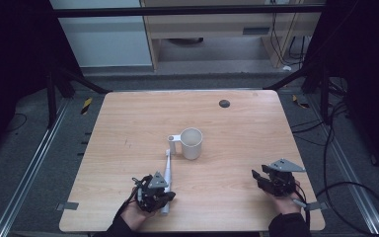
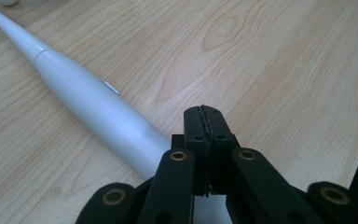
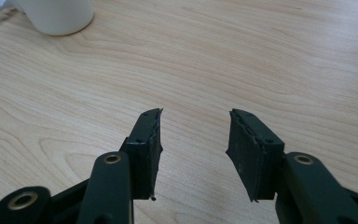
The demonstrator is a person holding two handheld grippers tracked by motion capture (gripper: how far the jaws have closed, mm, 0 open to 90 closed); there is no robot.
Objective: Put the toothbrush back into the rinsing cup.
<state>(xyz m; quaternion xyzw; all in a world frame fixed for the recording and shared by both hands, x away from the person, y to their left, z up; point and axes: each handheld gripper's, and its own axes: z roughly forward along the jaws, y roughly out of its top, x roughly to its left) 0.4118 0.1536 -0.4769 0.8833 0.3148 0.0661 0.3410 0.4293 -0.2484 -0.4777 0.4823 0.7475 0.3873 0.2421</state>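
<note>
A white electric toothbrush (image 1: 167,178) lies on the wooden table (image 1: 237,133), its head toward a white mug (image 1: 192,143) that stands upright mid-table. My left gripper (image 1: 165,195) rests at the toothbrush's thick end. In the left gripper view the jaws (image 2: 204,112) are pressed together with nothing between them, and the toothbrush (image 2: 88,100) runs past on their left, its near end hidden under the gripper. My right gripper (image 1: 257,177) hovers near the front right of the table. Its jaws (image 3: 193,126) stand apart over bare wood, with the mug (image 3: 58,16) far off at the upper left.
A small dark round mark (image 1: 224,103) sits near the table's far edge. Metal rails and loose cables (image 1: 345,163) run along the floor on both sides. A pale cabinet (image 1: 217,34) stands beyond the table.
</note>
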